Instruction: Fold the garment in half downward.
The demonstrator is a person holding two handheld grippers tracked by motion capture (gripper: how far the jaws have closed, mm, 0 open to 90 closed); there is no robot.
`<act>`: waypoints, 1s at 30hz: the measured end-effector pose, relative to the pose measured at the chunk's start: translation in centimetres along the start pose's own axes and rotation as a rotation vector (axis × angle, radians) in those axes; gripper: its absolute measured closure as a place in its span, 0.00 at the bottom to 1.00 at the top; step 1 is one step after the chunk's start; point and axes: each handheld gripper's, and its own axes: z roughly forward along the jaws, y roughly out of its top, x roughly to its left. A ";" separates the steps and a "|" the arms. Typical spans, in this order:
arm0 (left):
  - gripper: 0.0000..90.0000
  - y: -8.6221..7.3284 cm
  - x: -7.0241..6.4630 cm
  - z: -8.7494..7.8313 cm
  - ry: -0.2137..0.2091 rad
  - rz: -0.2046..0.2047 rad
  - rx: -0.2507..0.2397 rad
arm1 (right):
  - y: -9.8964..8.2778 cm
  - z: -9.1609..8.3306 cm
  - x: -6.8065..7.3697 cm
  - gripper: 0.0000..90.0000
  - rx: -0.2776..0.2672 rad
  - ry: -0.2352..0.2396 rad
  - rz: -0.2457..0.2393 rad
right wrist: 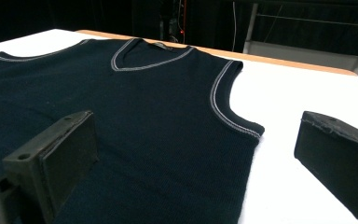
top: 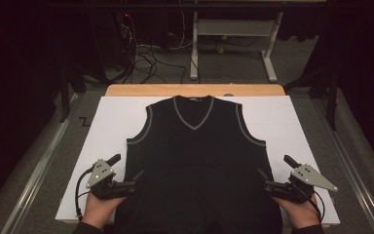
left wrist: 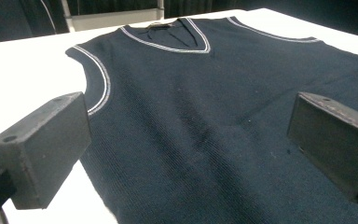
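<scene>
High view: dark sleeveless V-neck vest [top: 197,161] lies flat, front up, on white sheet [top: 282,117] over wooden table [top: 126,90]; neck away from me. My left gripper [top: 135,179] at vest's left side edge near hem, my right gripper [top: 264,179] at its right side edge.

Left gripper view: my jaws wide apart, nothing held; vest [left wrist: 205,116] edge lies between them.

Right gripper view: jaws wide apart, empty; vest [right wrist: 135,116] edge and white sheet [right wrist: 284,107] between them.
</scene>
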 end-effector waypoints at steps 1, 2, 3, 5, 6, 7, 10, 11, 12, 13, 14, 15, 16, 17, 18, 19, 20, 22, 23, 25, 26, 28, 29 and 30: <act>0.00 0.0 0.0 0.0 -0.002 0.000 0.001 | 0.0 0.0 0.0 0.00 -0.002 -0.003 0.001; 0.00 0.0 0.0 0.0 -0.002 0.000 0.001 | 0.0 0.0 -0.1 0.00 -0.004 -0.004 0.001; 0.00 0.0 0.0 0.0 -0.001 -0.002 0.001 | 0.0 0.0 -0.1 0.00 -0.002 -0.004 0.004; 0.00 0.0 0.1 0.0 0.000 -0.008 -0.005 | 0.0 0.0 -0.1 0.00 -0.003 -0.004 0.006; 0.00 0.0 0.1 -0.1 0.001 -0.008 -0.005 | 0.0 0.0 -0.1 0.00 -0.005 -0.004 0.001; 0.00 0.0 0.1 -0.1 0.002 -0.009 -0.006 | 0.0 0.0 0.0 0.00 -0.005 -0.003 -0.003; 0.00 0.0 0.2 -0.1 0.005 -0.015 -0.007 | 0.1 0.0 0.0 0.00 -0.004 -0.001 -0.010; 0.00 0.0 0.2 -0.1 0.005 -0.017 -0.008 | 0.1 0.0 0.0 0.00 -0.003 0.000 -0.010; 0.00 0.0 0.2 -0.1 0.006 -0.019 -0.008 | 0.1 0.0 0.1 0.00 -0.001 0.000 -0.009; 0.00 0.0 0.2 -0.1 0.006 -0.021 -0.007 | 0.1 0.0 0.1 0.00 -0.001 -0.002 -0.011; 0.00 0.0 0.2 -0.1 0.006 -0.021 -0.007 | 0.1 0.0 0.1 0.00 -0.001 -0.002 -0.011; 0.00 0.0 0.2 -0.1 0.007 -0.026 -0.004 | 0.1 0.0 0.1 0.00 0.003 -0.003 -0.014; 0.00 0.0 0.3 -0.1 0.005 -0.034 -0.001 | 0.1 0.1 0.1 0.00 0.006 -0.005 -0.012; 0.00 0.0 0.3 -0.1 0.004 -0.040 0.002 | 0.1 0.1 0.1 0.00 0.009 -0.006 -0.012; 0.00 0.0 0.4 0.0 0.003 -0.050 0.010 | 0.2 0.1 0.2 0.00 0.019 -0.013 -0.018; 0.00 0.0 0.4 0.0 0.003 -0.055 0.017 | 0.2 0.2 0.2 0.00 0.021 -0.017 -0.025; 0.00 0.0 0.5 0.1 0.002 -0.060 0.025 | 0.3 0.2 0.1 0.00 0.029 -0.021 -0.031; 0.00 0.1 0.6 0.2 0.003 -0.064 0.043 | 0.4 0.3 0.1 0.00 0.038 -0.027 -0.032; 0.00 0.1 0.6 0.3 0.006 -0.063 0.048 | 0.4 0.3 0.1 0.00 0.045 -0.030 -0.031; 0.00 0.1 0.6 0.4 0.013 -0.057 0.061 | 0.5 0.4 0.0 0.00 0.062 -0.039 -0.033; 0.00 0.2 0.7 0.5 0.015 -0.053 0.070 | 0.5 0.5 0.0 0.00 0.076 -0.039 -0.029; 0.00 0.2 0.9 0.8 0.023 -0.050 0.095 | 0.5 0.7 0.0 0.00 0.095 -0.042 -0.032; 0.00 0.2 0.9 0.8 0.023 -0.050 0.095 | 0.5 0.9 -0.1 0.00 0.109 -0.043 -0.033; 0.00 0.3 1.2 1.2 0.025 -0.052 0.135 | 0.5 1.1 -0.1 0.01 0.122 -0.046 -0.034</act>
